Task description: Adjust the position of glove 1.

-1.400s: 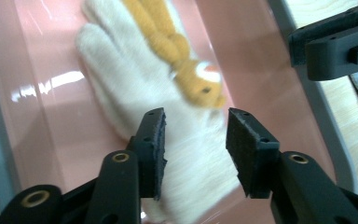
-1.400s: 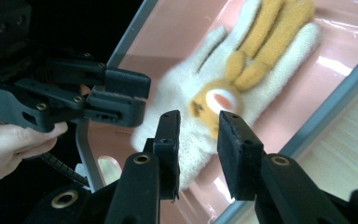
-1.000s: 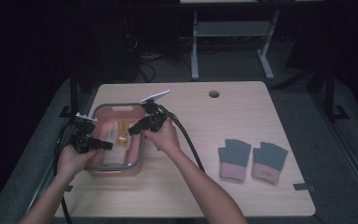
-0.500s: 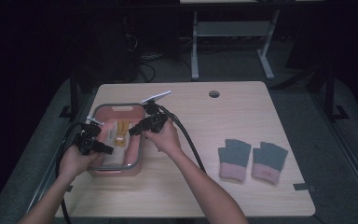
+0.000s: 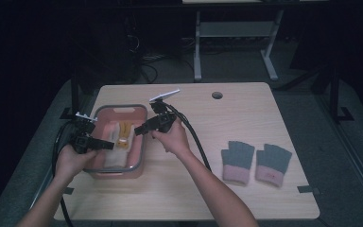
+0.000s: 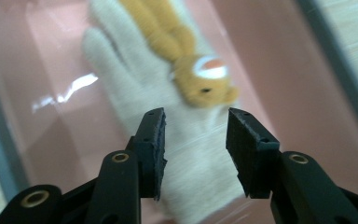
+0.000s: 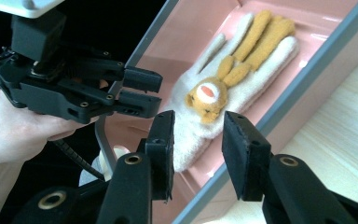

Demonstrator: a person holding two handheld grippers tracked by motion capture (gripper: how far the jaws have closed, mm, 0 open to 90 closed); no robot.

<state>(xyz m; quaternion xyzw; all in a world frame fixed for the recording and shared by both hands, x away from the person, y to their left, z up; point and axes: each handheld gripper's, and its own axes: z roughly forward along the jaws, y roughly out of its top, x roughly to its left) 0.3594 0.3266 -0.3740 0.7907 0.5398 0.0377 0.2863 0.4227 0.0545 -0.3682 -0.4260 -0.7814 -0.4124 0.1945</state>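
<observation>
Both grippers (image 5: 105, 144) (image 5: 139, 130) just opening, empty, over cream glove (image 6: 168, 107) in pink bin (image 5: 139, 161); next, withdraw toward grey gloves (image 5: 256, 163).

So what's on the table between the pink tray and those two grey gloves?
Between the tray and the gloves, the high view shows bare tabletop, crossed by the person's right forearm and the right hand-held gripper's cable.

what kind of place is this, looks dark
Probably a lab or recording workspace, not a home: a bare wooden desk with a cable hole, loose cables on the floor behind, and another desk's metal frame.
</observation>
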